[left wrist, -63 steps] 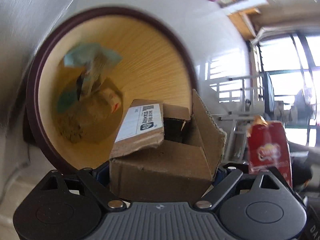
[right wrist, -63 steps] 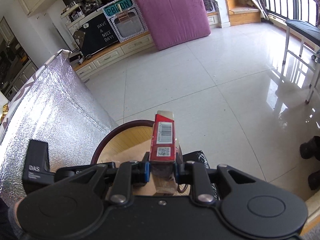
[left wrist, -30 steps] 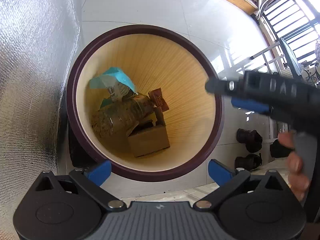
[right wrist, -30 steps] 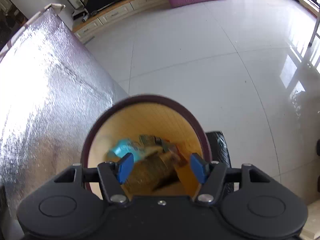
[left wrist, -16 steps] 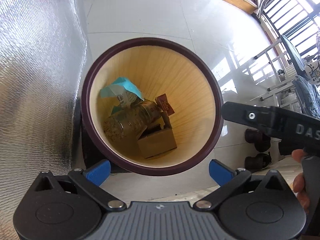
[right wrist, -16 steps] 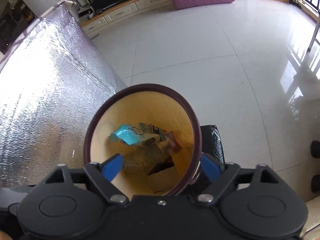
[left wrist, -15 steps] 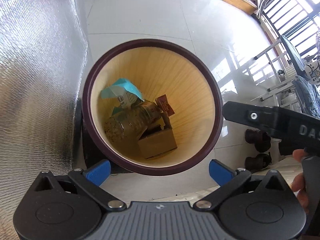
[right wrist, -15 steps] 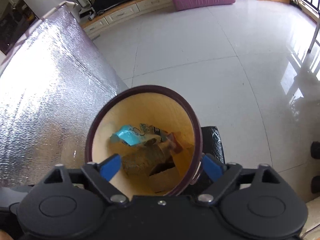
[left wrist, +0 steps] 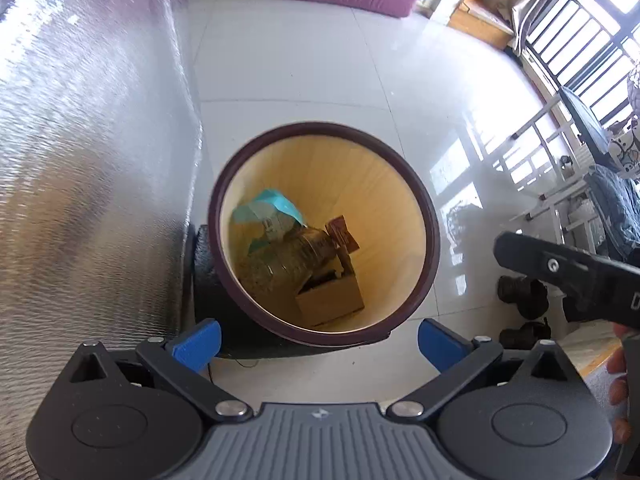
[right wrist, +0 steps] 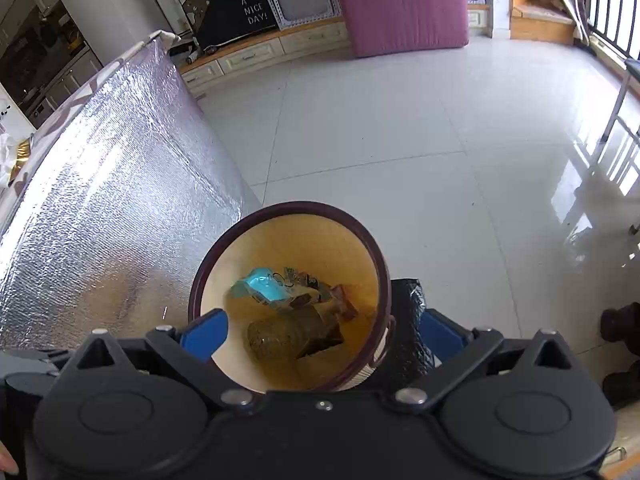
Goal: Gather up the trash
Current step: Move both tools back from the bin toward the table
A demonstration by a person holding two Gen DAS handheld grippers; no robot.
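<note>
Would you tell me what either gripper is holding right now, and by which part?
Nothing. The left gripper and right gripper are both open and empty above the bin; the cardboard box lies inside it.

Left tool (left wrist: 318,342) spread above bin (left wrist: 424,208); box (left wrist: 330,300) inside

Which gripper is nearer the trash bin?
Right, slightly. The right gripper hangs open directly over the trash bin; the left gripper hangs open just short of its rim.
</note>
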